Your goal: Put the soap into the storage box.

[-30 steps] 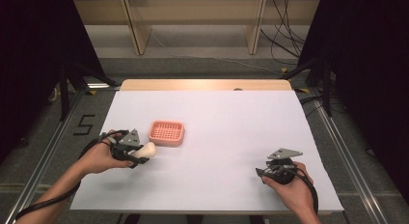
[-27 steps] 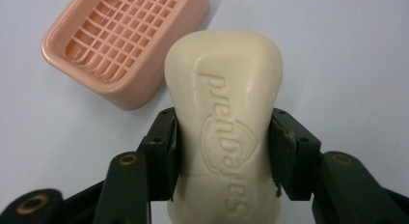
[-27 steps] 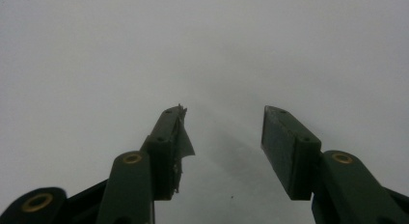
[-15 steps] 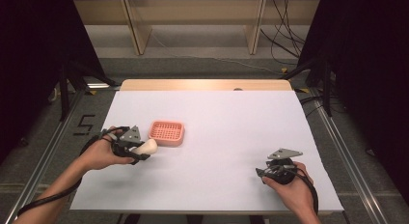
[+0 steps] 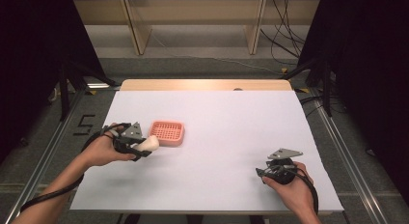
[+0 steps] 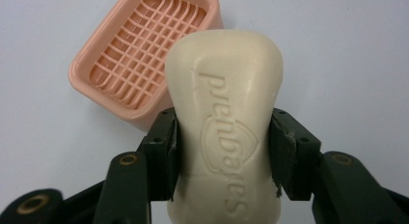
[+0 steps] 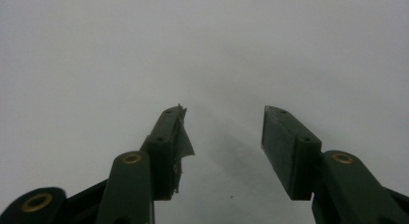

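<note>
Left gripper view puts my left claw (image 6: pixel 224 151) front and centre, clamped across the narrow waist of the soap (image 6: pixel 224 118). Both pads press flat on its long sides, so the bar sticks out ahead of the jaws with its broad stamped face turned up to the camera. Gripping at the waist seems sensible to me: the flared ends should keep a slick bar from sliding out forward or back. Just beyond the soap's far end sits the pink dish (image 6: pixel 144 55), ribbed grid up and open side facing me, which looks like where the bar is meant to go. From the high view, the soap (image 5: pixel 147 144) hangs just beside the near-left corner of the dish (image 5: pixel 166 132), not yet over it. Pressed into the bar, upside down from my side, is the word "Safeguard" around a shield mark; I can read no other writing. My right claw (image 7: pixel 224 151) waits well apart over the bare white table (image 5: pixel 231 118), jaws spread and holding nothing.
</note>
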Tool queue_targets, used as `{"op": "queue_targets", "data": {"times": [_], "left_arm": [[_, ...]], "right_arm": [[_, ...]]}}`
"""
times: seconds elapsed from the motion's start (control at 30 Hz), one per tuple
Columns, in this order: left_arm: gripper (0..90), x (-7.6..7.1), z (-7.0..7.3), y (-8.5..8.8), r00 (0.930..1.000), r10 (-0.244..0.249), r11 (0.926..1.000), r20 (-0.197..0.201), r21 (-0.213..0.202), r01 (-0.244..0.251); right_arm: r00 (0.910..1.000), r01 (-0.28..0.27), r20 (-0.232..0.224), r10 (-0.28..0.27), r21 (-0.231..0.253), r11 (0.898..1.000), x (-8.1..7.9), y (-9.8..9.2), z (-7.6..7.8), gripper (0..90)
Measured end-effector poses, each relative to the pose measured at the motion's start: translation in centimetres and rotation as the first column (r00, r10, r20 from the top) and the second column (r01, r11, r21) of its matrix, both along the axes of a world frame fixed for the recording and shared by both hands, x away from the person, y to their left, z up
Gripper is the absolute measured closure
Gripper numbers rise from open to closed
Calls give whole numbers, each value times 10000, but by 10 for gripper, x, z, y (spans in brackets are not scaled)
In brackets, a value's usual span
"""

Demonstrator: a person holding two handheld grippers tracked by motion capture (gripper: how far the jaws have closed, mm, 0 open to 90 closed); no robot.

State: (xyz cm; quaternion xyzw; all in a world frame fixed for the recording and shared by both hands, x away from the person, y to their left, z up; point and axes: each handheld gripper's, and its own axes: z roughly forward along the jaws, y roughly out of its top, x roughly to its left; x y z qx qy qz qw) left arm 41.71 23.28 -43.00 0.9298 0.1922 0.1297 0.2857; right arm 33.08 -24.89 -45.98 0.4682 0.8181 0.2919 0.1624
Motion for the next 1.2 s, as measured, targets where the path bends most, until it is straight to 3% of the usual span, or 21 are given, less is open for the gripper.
{"op": "queue_targets", "data": {"times": [0.7, 0.8, 1.0, 1.2], "left_arm": [[495, 12, 4, -4, 9999, -52, 10000, 146, 7, 52], [495, 14, 5, -4, 9999, -100, 9999, 110, 96, 99], [495, 16, 6, -5, 9999, -53, 10000, 142, 10, 53], [495, 21, 8, -7, 9995, -203, 9998, 237, 98, 201]], "right_arm": [[9999, 88, 62, -88, 86, 9999, -1, -1, 1, 511], [9996, -44, 274, 45, -37, 10000, 0, -3, 1, 511], [9998, 171, 75, -172, 99, 9998, -2, -2, 2, 510], [9996, 27, 264, -27, -25, 10000, -2, -4, 1, 509]]}}
